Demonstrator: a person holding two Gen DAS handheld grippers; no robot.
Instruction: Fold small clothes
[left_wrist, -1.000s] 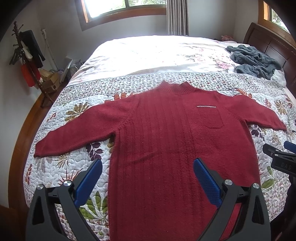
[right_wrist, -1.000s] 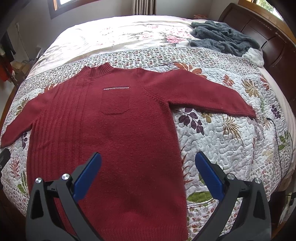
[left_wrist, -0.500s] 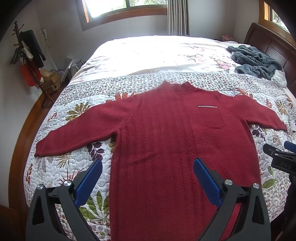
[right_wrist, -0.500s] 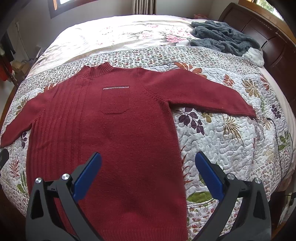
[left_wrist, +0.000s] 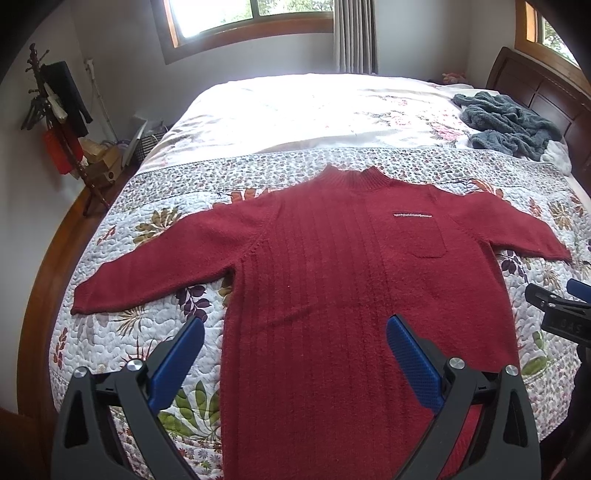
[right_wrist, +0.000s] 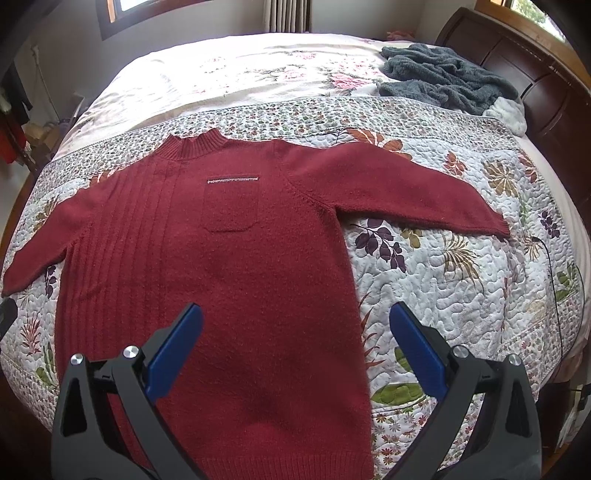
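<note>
Left wrist view: red sweater (left_wrist: 332, 277) lies flat, sleeves out, along bed's (left_wrist: 295, 110) near edge. Left gripper (left_wrist: 293, 326) and right gripper (right_wrist: 295, 314) hover, fingers spread, empty. Soft limp knit, likely light; pinch cuffs or hem corners

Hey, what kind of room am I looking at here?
Most likely a bedroom in a home. A large bed with a floral quilt fills the view, a dark wooden headboard stands at its far right end, and a red sweater lies spread flat on the quilt.
</note>
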